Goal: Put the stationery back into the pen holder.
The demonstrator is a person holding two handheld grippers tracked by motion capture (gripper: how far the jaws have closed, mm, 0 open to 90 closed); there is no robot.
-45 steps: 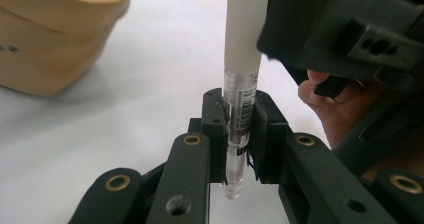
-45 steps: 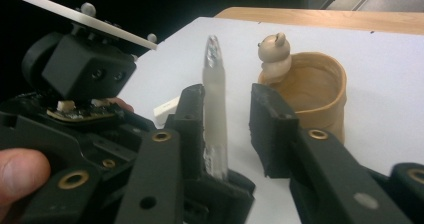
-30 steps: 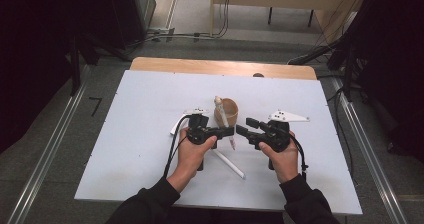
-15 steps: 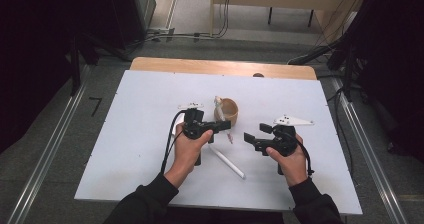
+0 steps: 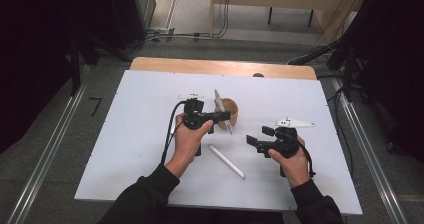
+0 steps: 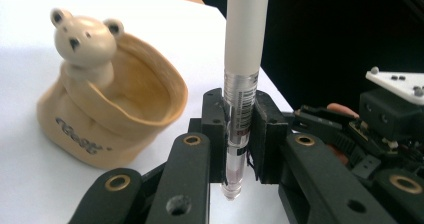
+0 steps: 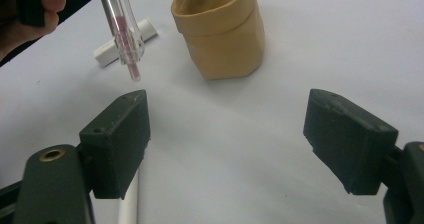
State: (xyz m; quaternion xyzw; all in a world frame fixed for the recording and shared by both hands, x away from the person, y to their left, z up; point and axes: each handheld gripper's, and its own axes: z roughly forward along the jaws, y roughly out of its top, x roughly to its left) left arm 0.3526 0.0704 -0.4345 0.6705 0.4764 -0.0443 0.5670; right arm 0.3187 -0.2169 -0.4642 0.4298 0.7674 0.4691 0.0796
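My left gripper [image 5: 223, 116] is shut on a white pen [image 5: 220, 106] with a clear lower part, and holds it nearly upright above the table. In the left gripper view the pads [image 6: 215, 129] clamp the pen [image 6: 245, 44] on its clear section, beside a tan bear-shaped holder [image 6: 115, 114]. The holder [image 5: 232, 110] stands just behind the pen. My right gripper [image 5: 250, 141] sits to the right and nearer the person. Its jaws have just been opening, and the right gripper [image 7: 227, 144] has nothing between them. The holder [image 7: 222, 34] and the pen's tip [image 7: 122, 29] lie ahead.
A white stick [image 5: 226, 161] lies on the white table [image 5: 140, 134] between the two hands. Its end [image 7: 131, 204] shows under one right jaw. A small white piece [image 7: 145, 31] lies beyond the pen's tip. A wooden strip [image 5: 165, 64] edges the far side.
The two grippers, close together at the pen before, have drawn apart. The left one has carried the pen a little farther from the person. The right one has moved right and its jaws stand wider.
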